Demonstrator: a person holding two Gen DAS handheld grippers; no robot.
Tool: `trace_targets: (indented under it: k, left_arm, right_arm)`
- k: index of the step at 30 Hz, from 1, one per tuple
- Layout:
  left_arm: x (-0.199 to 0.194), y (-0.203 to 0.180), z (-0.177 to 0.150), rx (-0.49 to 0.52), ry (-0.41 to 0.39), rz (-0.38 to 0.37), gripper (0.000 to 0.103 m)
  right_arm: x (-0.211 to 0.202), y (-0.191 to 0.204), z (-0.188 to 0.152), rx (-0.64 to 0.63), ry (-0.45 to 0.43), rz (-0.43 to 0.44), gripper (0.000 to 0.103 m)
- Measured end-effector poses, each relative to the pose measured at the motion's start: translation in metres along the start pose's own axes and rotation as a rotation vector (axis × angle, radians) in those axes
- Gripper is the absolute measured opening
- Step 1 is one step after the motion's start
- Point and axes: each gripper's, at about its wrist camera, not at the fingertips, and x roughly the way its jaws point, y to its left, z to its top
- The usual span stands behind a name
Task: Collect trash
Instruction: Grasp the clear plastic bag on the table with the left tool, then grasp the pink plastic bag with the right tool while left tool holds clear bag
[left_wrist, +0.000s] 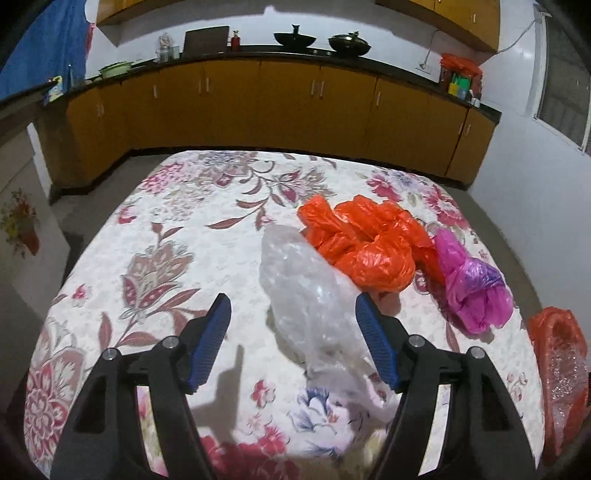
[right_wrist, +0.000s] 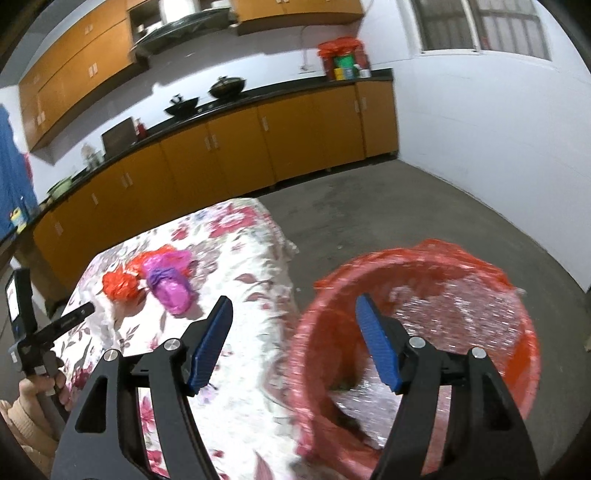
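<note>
A clear crumpled plastic bag (left_wrist: 310, 306) lies on the floral tablecloth (left_wrist: 166, 229), between the open fingers of my left gripper (left_wrist: 291, 306). Behind it lie an orange plastic bag (left_wrist: 365, 236) and a pink and purple bag (left_wrist: 472, 288). Both also show in the right wrist view: the orange one (right_wrist: 120, 284), the pink one (right_wrist: 170, 284). My right gripper (right_wrist: 293, 308) is open and empty, hovering over the rim of a red-lined trash bin (right_wrist: 417, 332) beside the table. The bin also shows at the right edge of the left wrist view (left_wrist: 561, 369).
Orange kitchen cabinets (left_wrist: 258, 103) with a dark counter run behind the table, carrying pans (left_wrist: 295, 38) and jars. Grey floor (right_wrist: 406, 214) lies to the right of the table. The left gripper's handle and hand (right_wrist: 29, 332) show at the left of the right wrist view.
</note>
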Motion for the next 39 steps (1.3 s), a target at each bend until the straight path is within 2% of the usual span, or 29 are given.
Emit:
trace_targets:
  k: [4, 5, 6, 7, 8, 9, 11, 16, 22, 27, 30, 32, 33, 34, 39]
  left_arm:
    - [0.01, -0.003, 0.002, 0.019, 0.015, -0.011, 0.069]
    - [0.013, -0.003, 0.003, 0.022, 0.022, -0.012, 0.063]
    - [0.016, -0.004, 0.003, 0.03, 0.033, -0.017, 0.048]
    - [0.02, -0.003, 0.004, 0.035, 0.043, -0.023, 0.039]
    - [0.023, -0.004, 0.003, 0.042, 0.052, -0.027, 0.019]
    - [0.025, -0.003, 0.003, 0.05, 0.057, -0.025, 0.011]
    - [0.021, 0.0, 0.0, 0.059, 0.045, -0.026, 0.008]
    - [-0.007, 0.024, -0.007, 0.073, 0.004, 0.003, 0.008]
    - [-0.035, 0.064, -0.013, 0.024, -0.021, 0.056, 0.008]
    - [-0.048, 0.083, -0.016, -0.001, -0.024, 0.074, 0.008]
    - [-0.05, 0.087, -0.018, -0.01, -0.019, 0.074, 0.008]
    - [-0.052, 0.086, -0.02, -0.011, -0.015, 0.07, 0.008]
    - [-0.053, 0.085, -0.021, -0.01, -0.015, 0.067, 0.008]
    - [-0.054, 0.084, -0.022, -0.008, -0.017, 0.062, 0.008]
    - [-0.057, 0.073, -0.025, 0.005, -0.021, 0.028, 0.008]
  right_arm:
    - [0.014, 0.021, 0.0, -0.033, 0.021, 0.032, 0.069]
    - [0.018, 0.026, 0.0, -0.04, 0.026, 0.04, 0.069]
    - [0.022, 0.032, -0.001, -0.05, 0.032, 0.05, 0.069]
    - [0.025, 0.038, -0.001, -0.06, 0.037, 0.058, 0.069]
    - [0.029, 0.044, -0.001, -0.069, 0.041, 0.066, 0.069]
    - [0.032, 0.049, 0.0, -0.075, 0.044, 0.073, 0.069]
    - [0.039, 0.058, 0.001, -0.088, 0.052, 0.094, 0.069]
    - [0.064, 0.085, 0.004, -0.121, 0.078, 0.14, 0.069]
    - [0.111, 0.124, 0.013, -0.161, 0.133, 0.182, 0.067]
    - [0.145, 0.147, 0.017, -0.199, 0.174, 0.158, 0.067]
    - [0.168, 0.155, 0.01, -0.24, 0.246, 0.117, 0.068]
    - [0.174, 0.155, 0.001, -0.269, 0.281, 0.105, 0.048]
    - [0.166, 0.153, -0.003, -0.28, 0.263, 0.103, 0.044]
    - [0.161, 0.151, -0.006, -0.282, 0.266, 0.111, 0.035]
    - [0.126, 0.124, -0.02, -0.233, 0.264, 0.144, 0.032]
